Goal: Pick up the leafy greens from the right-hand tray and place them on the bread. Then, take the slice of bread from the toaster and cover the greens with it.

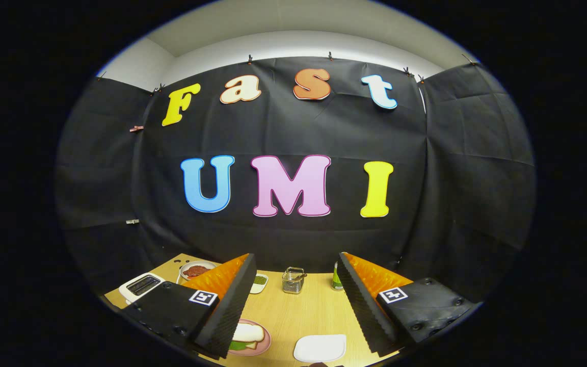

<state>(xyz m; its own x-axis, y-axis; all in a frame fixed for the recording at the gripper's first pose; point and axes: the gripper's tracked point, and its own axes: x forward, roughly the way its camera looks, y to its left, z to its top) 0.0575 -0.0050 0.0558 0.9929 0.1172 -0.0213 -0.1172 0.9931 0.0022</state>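
The tool [293, 300] hangs over the bench [314, 316] with its fingers spread wide, holding nothing. Bread over greens [246, 336] sits on a pink plate [264, 342] by the left finger — the toaster [140, 286] stands beyond, a white tray [320, 348] between the fingers.

gripper [293, 300]: fingers spread wide above the wooden table [298, 316], nothing between them
pink plate [262, 349]: beside the left finger, carrying a bread slice [248, 333] that lies over leafy greens [237, 345]
white tray [320, 348]: between the fingers, near the camera
white toaster [140, 286]: beyond the left finger
bowl [196, 269]: behind the toaster, reddish contents
wire basket [293, 280]: ahead, near the wall
small white dish [259, 283]: left of the basket, green contents
green bottle [336, 278]: just beside the right finger
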